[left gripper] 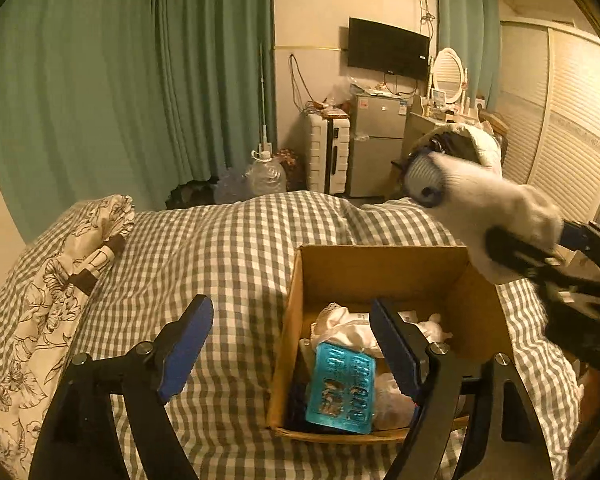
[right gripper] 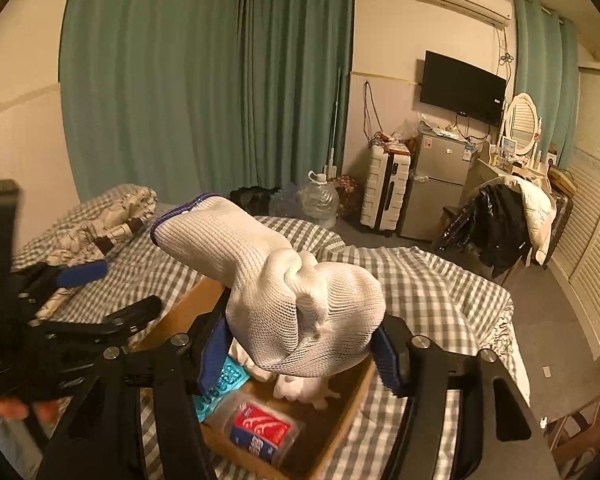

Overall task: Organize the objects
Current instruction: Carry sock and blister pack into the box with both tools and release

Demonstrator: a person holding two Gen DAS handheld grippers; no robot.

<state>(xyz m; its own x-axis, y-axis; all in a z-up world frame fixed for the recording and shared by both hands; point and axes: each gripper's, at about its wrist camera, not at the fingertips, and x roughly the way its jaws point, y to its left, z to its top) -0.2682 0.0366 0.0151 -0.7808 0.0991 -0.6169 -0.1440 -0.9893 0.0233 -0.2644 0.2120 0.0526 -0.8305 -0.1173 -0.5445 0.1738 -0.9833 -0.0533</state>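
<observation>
While the floral pillow (left gripper: 52,300) lies far left on the checked bedspread (left gripper: 236,240), the left gripper (left gripper: 292,344) hangs low over the bed with its jaws wide apart and nothing between them, one blue pad over the cloth and the other over the near left part of the cardboard box (left gripper: 380,268). That box sits on the bed and already holds a turquoise blister pack (left gripper: 340,388), some white crumpled things and, seen from the right wrist, a clear tub with a red label (right gripper: 260,428).

Further right, the right gripper (right gripper: 300,344) is clamped on a white mesh bag (right gripper: 276,280) with a purple-trimmed mouth, carried above the box. The bag looks light, soft and limp; its free end sticks out to the left past the jaws, so I judge it will flop and could snag the box wall. The bunched, stuffed middle, where it is pinched now, seems the best hold. The right tool is angled down toward the box, its wrist higher than the left one.
</observation>
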